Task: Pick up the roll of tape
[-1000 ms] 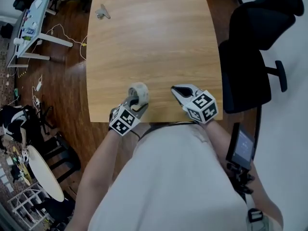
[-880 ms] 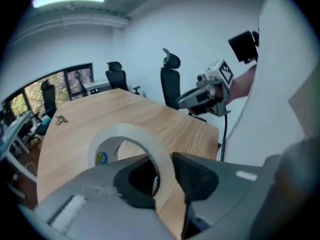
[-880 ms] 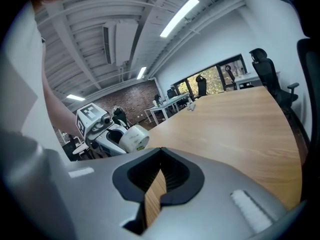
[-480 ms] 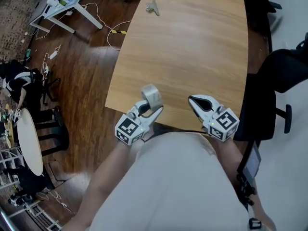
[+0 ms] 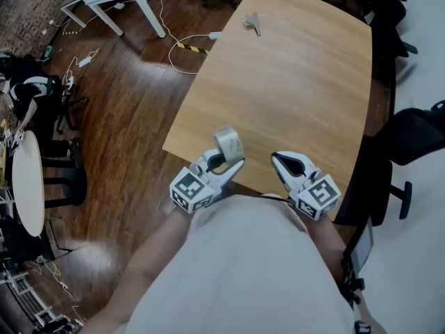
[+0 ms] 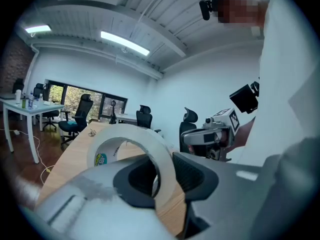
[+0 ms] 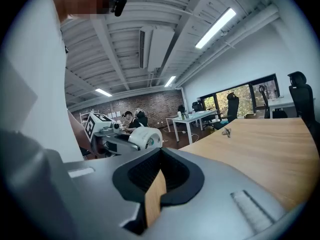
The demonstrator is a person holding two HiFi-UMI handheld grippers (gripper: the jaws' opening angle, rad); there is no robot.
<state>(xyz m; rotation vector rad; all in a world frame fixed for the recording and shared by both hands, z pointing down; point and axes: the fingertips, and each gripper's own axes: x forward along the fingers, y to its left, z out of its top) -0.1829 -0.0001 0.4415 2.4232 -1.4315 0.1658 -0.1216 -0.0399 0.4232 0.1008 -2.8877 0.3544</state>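
Roll of tape (image 5: 228,143) in left jaws

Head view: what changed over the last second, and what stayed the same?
The left gripper, shut on the roll of tape throughout, has lifted it up from the table and tilted it. The right gripper moved along with it, still shut and empty. The small metal object at the far end stayed put.
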